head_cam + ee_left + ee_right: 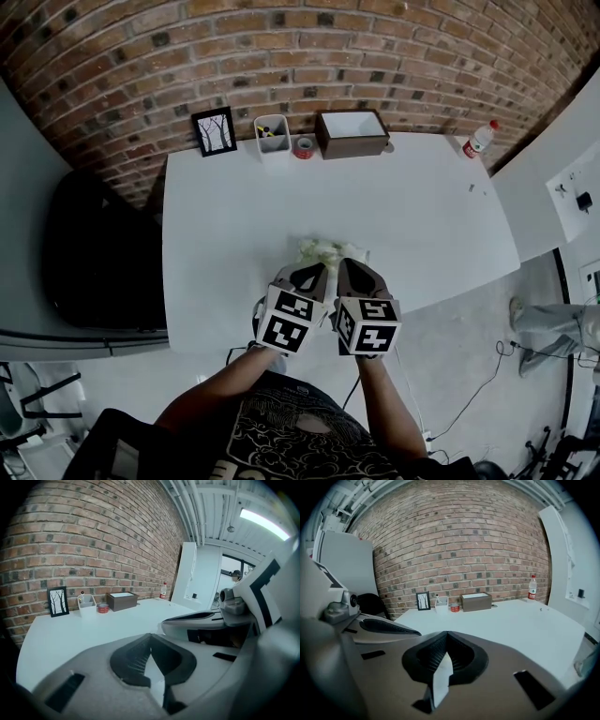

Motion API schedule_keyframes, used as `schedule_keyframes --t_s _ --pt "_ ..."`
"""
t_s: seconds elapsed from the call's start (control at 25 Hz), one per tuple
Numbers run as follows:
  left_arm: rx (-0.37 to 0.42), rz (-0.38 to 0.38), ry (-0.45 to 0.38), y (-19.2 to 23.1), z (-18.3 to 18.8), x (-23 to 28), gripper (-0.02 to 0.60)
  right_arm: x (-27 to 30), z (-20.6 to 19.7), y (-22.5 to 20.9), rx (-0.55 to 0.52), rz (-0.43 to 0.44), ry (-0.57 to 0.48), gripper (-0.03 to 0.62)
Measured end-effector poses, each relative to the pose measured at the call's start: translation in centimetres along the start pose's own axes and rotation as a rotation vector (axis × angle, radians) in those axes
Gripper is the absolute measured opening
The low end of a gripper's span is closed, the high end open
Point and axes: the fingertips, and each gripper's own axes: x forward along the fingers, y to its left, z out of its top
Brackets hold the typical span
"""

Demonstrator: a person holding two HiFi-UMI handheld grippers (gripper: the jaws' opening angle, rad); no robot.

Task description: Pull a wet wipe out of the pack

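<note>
My left gripper (309, 273) hangs at the table's (225, 225) 6 o'clock edge, jaws clenched tip to tip. A white sliver shows between them; wipe or table, I cannot tell. The pack (330, 249) lies at 12 o'clock, just beyond both tips. My right gripper (350, 266), just beside, is clenched likewise.

- Brick wall (300, 56) along the far side.
- White surface (422, 225) against it.
- Grey floor (459, 347) near and right.
- Black seat (94, 253) at left.
- White panel (544, 187) at right.
- Window (232, 566) far right.
- Ceiling light strip (262, 524).
</note>
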Motion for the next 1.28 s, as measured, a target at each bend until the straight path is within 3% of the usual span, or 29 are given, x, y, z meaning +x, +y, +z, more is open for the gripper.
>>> schedule_keyframes --t_s 1.28 --pt "0.007 0.057 -0.063 -4.2 0.4 -3.8 0.012 -7.1 2.5 1.3 -0.032 0.073 -0.132 0.015"
